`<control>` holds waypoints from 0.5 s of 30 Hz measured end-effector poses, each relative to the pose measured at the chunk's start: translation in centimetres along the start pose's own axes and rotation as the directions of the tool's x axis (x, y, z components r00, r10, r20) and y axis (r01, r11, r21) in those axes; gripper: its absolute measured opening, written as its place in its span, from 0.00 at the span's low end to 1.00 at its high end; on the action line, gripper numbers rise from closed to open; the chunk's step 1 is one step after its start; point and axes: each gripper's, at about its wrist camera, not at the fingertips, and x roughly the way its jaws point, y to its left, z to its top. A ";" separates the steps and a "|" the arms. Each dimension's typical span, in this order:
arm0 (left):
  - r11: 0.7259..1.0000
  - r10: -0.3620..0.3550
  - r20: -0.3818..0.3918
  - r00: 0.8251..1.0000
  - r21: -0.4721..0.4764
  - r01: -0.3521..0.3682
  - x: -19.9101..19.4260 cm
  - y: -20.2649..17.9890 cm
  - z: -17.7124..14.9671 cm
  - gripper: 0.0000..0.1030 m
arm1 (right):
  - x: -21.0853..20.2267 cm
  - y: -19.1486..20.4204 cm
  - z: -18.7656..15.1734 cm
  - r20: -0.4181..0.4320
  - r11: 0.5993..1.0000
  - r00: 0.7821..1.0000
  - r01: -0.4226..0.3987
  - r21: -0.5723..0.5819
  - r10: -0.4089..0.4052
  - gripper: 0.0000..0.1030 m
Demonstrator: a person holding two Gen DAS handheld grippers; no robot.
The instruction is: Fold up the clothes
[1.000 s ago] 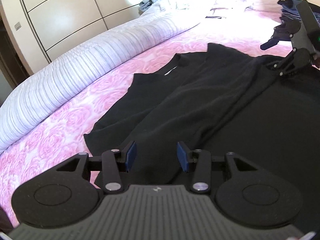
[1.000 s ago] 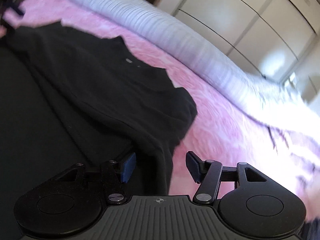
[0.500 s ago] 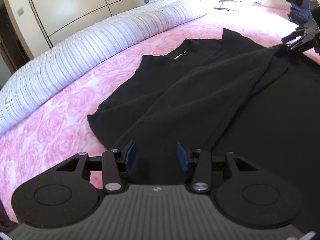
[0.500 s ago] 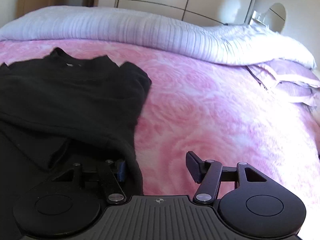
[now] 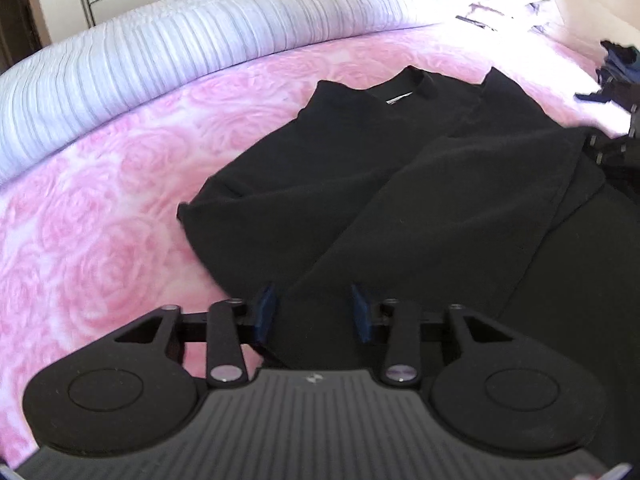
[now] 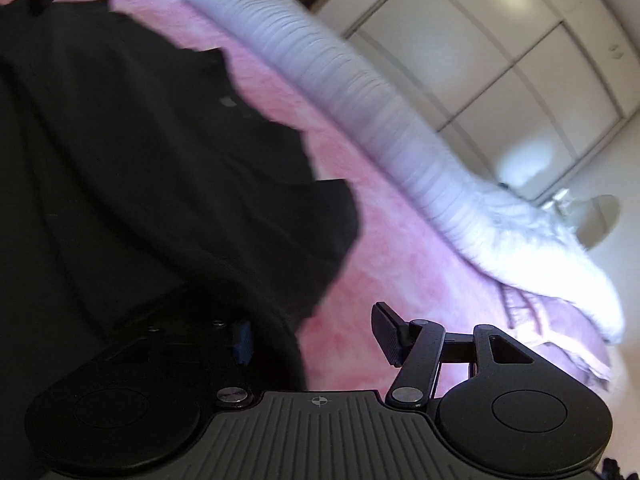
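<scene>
Left tongs angled down over black shirt

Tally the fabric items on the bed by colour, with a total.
Black: 1, the black top, spread on the bedspread.
Pink: 1, the pink rose-patterned bedspread.
Pale lilac: 1, the striped duvet, rolled along the far edge.
Dark blue: 1, the crumpled garment, far right.
Total: 4

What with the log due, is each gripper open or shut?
Left gripper: open, jaws just closing over the shirt, not gripping it.
Right gripper: open, shirt edge between, not held.
</scene>
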 end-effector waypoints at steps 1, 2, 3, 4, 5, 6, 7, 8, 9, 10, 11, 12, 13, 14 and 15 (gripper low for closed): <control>1.000 0.001 0.010 1.000 0.013 -0.001 0.0 -0.4 0.1 0.30 | 0.2 -0.8 -0.3 -0.003 0.998 1.000 0.025 0.049 -0.025 0.57; 1.000 -0.007 0.016 1.000 0.022 0.007 0.1 -0.7 0.2 0.30 | 0.4 -1.5 -0.7 -0.015 0.995 0.999 0.036 0.095 -0.035 0.57; 0.999 -0.008 0.013 1.000 0.033 0.008 0.4 -1.1 0.2 0.30 | 0.6 -1.9 -1.3 -0.043 0.991 0.999 0.019 0.133 -0.013 0.57; 0.999 -0.007 0.010 1.000 0.043 0.007 0.7 -1.4 0.2 0.30 | 0.9 -2.4 -1.8 -0.070 0.985 0.997 0.002 0.172 0.010 0.57; 0.999 0.002 0.008 1.000 0.051 -0.002 0.9 -1.6 0.1 0.30 | 1.2 -2.9 -2.3 -0.096 0.977 0.995 -0.013 0.211 0.034 0.57; 0.998 0.011 0.006 1.000 0.059 -0.011 1.1 -1.9 0.0 0.30 | 1.3 -3.2 -2.6 -0.112 0.972 0.992 -0.024 0.234 0.051 0.57; 0.998 0.017 0.006 1.000 0.064 -0.017 1.2 -2.1 -0.1 0.30 | 1.0 -3.1 -2.6 -0.109 0.975 0.993 -0.026 0.223 0.052 0.57; 0.998 0.016 0.011 1.000 0.059 -0.017 1.0 -2.1 -0.1 0.30 | 0.7 -3.0 -2.5 -0.107 0.977 0.993 -0.029 0.211 0.052 0.57; 0.998 0.018 0.015 1.000 0.058 -0.019 0.7 -2.1 -0.1 0.31 | 0.3 -3.1 -2.4 -0.107 0.978 0.993 -0.035 0.208 0.058 0.57; 0.998 0.019 0.019 1.000 0.056 -0.020 0.4 -2.1 -0.1 0.31 | -0.1 -3.3 -2.4 -0.110 0.975 0.991 -0.046 0.218 0.071 0.57; 0.998 0.021 0.024 1.000 0.054 -0.022 0.0 -2.0 -0.2 0.31 | -0.6 -3.5 -2.3 -0.109 0.973 0.991 -0.053 0.223 0.079 0.57; 0.999 0.023 0.031 0.999 0.047 -0.024 -0.5 -1.7 -0.2 0.31 | -1.1 -3.7 -2.3 -0.109 0.972 0.990 -0.061 0.227 0.088 0.57; 0.999 0.028 0.038 0.999 0.038 -0.029 -1.0 -1.3 -0.3 0.31 | -1.8 -3.8 -2.3 -0.106 0.970 0.989 -0.072 0.232 0.099 0.57; 0.999 0.036 0.046 0.998 0.027 -0.037 -1.6 -0.9 -0.5 0.31 | -3.0 -3.7 -2.4 -0.099 0.967 0.988 -0.091 0.238 0.117 0.57; 0.999 0.040 0.057 0.998 0.014 -0.041 -2.1 -0.5 -0.7 0.31 | -4.3 -3.7 -2.4 -0.092 0.964 0.987 -0.109 0.243 0.135 0.57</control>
